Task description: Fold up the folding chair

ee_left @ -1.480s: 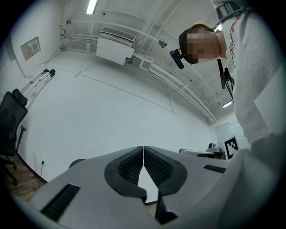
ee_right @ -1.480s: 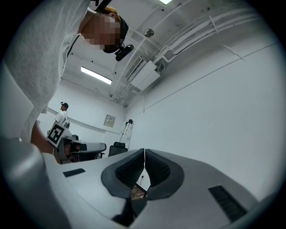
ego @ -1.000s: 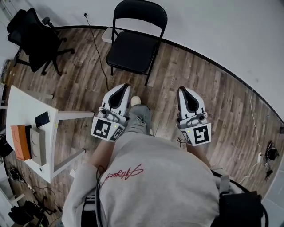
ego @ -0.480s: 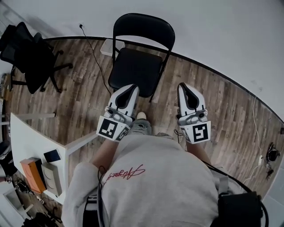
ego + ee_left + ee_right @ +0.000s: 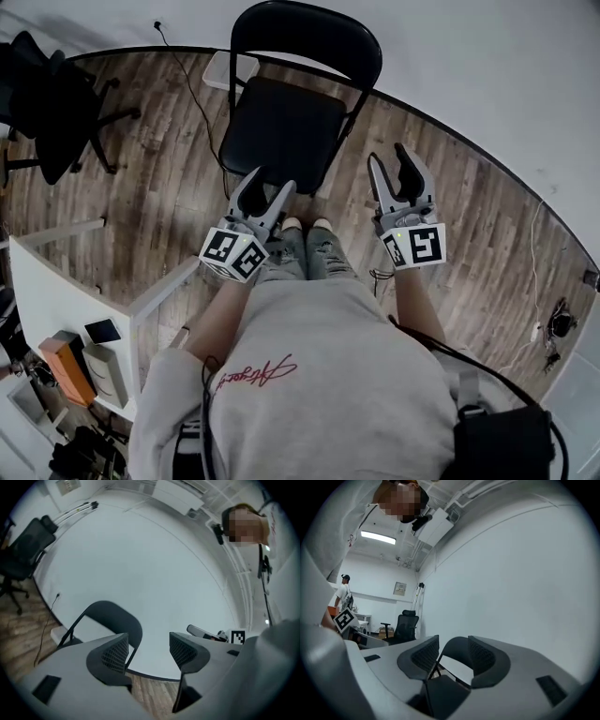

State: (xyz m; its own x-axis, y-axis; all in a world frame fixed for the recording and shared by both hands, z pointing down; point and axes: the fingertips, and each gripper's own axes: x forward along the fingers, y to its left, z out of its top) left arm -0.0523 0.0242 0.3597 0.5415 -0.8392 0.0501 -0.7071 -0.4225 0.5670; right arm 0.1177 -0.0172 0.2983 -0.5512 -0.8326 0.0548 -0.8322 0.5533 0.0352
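The black folding chair [image 5: 281,127] stands unfolded against the white wall, its backrest [image 5: 309,33] at the far side. My left gripper [image 5: 269,185] hovers at the seat's front left edge, its jaws opening with nothing between them. My right gripper [image 5: 389,159] is just right of the seat's front corner, its jaws also opening and empty. In the left gripper view the backrest [image 5: 112,616] shows behind the left gripper [image 5: 147,644]. In the right gripper view the chair [image 5: 445,691] is seen through the gap of the right gripper [image 5: 453,654], a short way off.
A black office chair [image 5: 47,103] stands at the left. A white table [image 5: 56,300] at lower left carries an orange box [image 5: 61,370] and a phone [image 5: 101,330]. A cable [image 5: 192,84] runs along the floor beside the folding chair. A person [image 5: 344,595] stands far off.
I have walked up to the folding chair. Both grippers came forward and down to the seat's front edge, and their jaws went from shut to apart.
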